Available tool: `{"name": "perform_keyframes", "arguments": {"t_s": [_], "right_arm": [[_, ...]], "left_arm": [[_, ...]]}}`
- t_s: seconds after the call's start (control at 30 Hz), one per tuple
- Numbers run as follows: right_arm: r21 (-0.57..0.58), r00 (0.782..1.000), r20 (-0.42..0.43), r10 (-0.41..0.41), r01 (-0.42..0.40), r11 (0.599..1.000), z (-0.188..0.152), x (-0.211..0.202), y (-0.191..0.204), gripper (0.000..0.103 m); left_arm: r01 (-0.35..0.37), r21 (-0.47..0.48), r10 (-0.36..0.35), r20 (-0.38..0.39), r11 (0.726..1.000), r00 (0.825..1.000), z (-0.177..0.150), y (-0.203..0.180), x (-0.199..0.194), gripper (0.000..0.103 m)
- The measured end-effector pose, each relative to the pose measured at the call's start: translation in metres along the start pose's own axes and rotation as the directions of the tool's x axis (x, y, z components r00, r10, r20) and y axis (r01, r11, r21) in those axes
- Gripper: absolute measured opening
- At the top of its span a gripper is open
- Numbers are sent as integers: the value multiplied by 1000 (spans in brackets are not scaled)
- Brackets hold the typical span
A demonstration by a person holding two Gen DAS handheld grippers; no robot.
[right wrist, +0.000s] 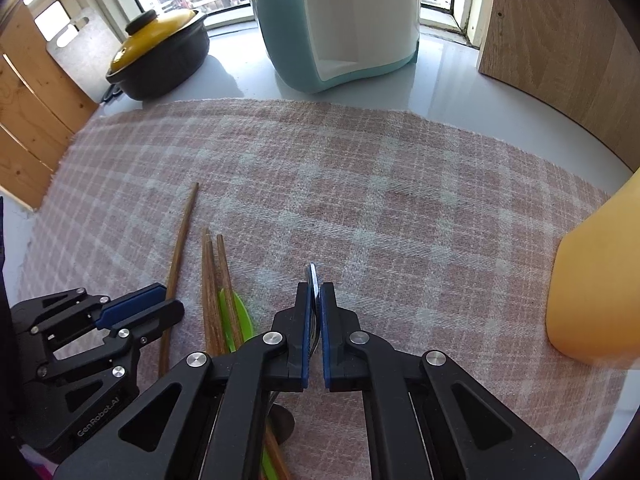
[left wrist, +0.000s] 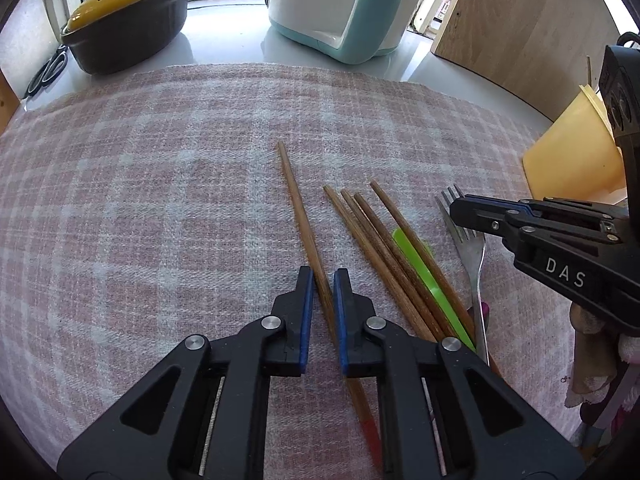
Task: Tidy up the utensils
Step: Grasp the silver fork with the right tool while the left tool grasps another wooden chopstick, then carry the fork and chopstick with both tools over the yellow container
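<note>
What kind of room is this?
Probably a home kitchen counter by a window: a lidded cooking pot, wooden chopsticks and a fork on a checked cloth.

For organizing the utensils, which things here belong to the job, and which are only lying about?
Belong to the job:
- single wooden chopstick, in left gripper
- bundle of wooden chopsticks
- metal fork, in right gripper
- green plastic utensil
- yellow plastic container, probably

Lying about:
- yellow-lidded black pot
- teal and white appliance
- black-handled scissors
</note>
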State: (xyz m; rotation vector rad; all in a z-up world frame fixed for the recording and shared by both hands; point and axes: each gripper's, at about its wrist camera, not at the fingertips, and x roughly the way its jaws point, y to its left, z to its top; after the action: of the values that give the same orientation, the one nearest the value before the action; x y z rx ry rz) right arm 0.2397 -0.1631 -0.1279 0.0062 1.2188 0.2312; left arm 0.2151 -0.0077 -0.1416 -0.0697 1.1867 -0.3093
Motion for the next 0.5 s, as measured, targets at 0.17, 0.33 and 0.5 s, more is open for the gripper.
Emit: {"name": "perform_keyframes", "arguments": {"t_s": [0.17,0.33,0.5], "right_arm": [[8,999,25,26,-26,1000,-2,-10,-3,1],[1,998,56,35,-35,999,-4,-23,-7,1],[-10,994,100,52,-51,999,-7,-39,-5,1]], "left_arm": [[1,-39,0,16,999,1000,0,12,-6,4],[-3,-62,6,49,998,999,0,23,-20,4],[8,-76,-1,89,997,996,0,28,-38,4]]}}
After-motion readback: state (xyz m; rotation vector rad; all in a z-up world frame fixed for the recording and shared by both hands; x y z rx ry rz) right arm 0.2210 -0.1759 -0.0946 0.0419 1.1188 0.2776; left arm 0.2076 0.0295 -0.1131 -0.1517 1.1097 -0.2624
